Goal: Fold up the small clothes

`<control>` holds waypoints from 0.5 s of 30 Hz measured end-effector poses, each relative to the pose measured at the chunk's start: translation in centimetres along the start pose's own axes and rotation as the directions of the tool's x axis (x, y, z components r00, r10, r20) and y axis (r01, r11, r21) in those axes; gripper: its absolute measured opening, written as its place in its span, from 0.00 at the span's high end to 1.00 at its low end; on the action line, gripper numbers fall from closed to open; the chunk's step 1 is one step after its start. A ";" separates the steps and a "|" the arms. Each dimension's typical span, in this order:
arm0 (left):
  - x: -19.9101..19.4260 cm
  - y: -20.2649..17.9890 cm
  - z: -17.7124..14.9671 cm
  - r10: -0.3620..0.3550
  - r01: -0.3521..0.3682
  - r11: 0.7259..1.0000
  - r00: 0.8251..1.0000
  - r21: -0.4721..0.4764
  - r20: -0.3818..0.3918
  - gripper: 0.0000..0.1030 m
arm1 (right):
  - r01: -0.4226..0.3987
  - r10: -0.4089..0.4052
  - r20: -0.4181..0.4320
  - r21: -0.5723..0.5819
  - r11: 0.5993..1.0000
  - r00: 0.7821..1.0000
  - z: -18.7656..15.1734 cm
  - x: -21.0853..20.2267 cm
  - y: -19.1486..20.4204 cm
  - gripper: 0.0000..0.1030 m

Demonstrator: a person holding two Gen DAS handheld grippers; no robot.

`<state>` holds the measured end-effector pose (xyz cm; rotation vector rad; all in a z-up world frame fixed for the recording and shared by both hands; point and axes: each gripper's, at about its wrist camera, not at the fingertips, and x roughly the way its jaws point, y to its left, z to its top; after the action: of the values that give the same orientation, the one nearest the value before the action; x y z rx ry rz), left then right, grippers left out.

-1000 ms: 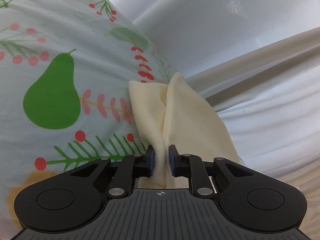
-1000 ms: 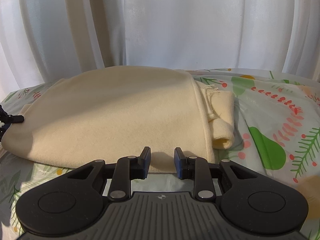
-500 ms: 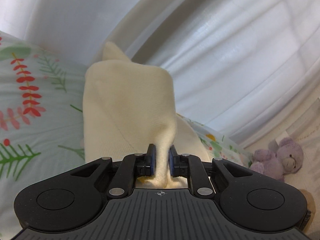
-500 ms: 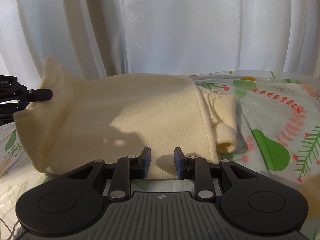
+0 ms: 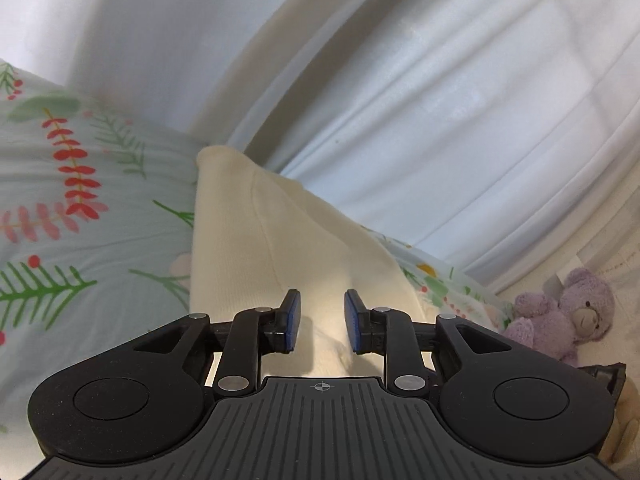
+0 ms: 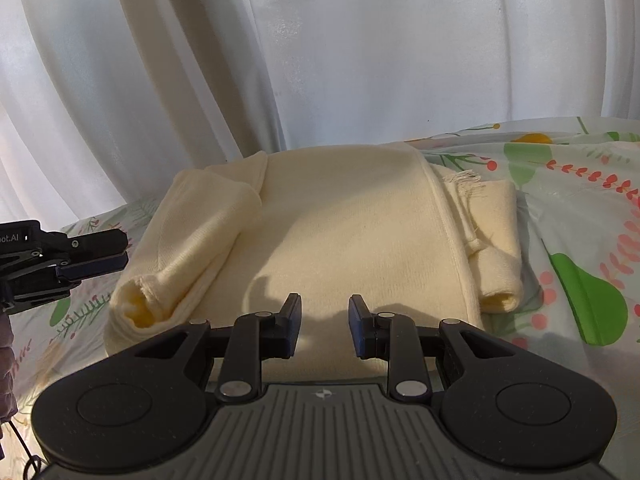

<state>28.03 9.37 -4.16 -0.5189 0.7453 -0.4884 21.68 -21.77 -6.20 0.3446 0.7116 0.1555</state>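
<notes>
Two sleeves now lie folded across a cream knit sweater [image 6: 352,236] spread on a fruit-and-leaf print bedsheet [image 6: 580,248] beside white curtains [image 6: 320,52]. The left sleeve [image 6: 192,256] rests free on the body after the left gripper [image 5: 322,316], whose jaws have just been opening, let it go; its pads stand parted with cloth beneath them but clamp nothing. The right gripper [image 6: 324,322] hovers over the near hem, jaws partly open and empty. Judged from this, the fold is best finished by drawing the left gripper straight back without snagging the cuff [image 6: 136,304], then pinching both hem corners evenly. A purple teddy bear [image 5: 560,316] sits off the bed.
</notes>
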 end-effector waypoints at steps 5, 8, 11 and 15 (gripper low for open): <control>1.3 2.8 -0.3 0.099 -0.103 0.993 0.993 -0.061 -0.062 0.71 | -0.284 0.317 -0.087 0.268 0.921 0.945 2.3 3.6 -1.2 0.53; 2.0 2.5 -1.3 0.097 -0.098 0.995 0.994 -0.018 -0.041 0.71 | -0.310 0.363 -0.129 0.312 0.898 0.923 2.9 6.6 -0.4 0.50; 1.8 2.8 -1.3 0.095 -0.096 0.995 0.995 -0.038 -0.038 0.71 | -0.298 0.359 -0.159 0.314 0.902 0.920 3.1 8.7 0.3 0.58; 1.8 3.3 -1.2 0.080 -0.083 0.995 0.996 -0.059 -0.042 0.70 | -0.316 0.385 -0.180 0.319 0.893 0.905 3.2 10.3 1.0 0.75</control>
<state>29.05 10.56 -7.72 -0.5344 0.8184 -0.4019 31.49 -19.07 -9.86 0.7414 0.9086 0.4508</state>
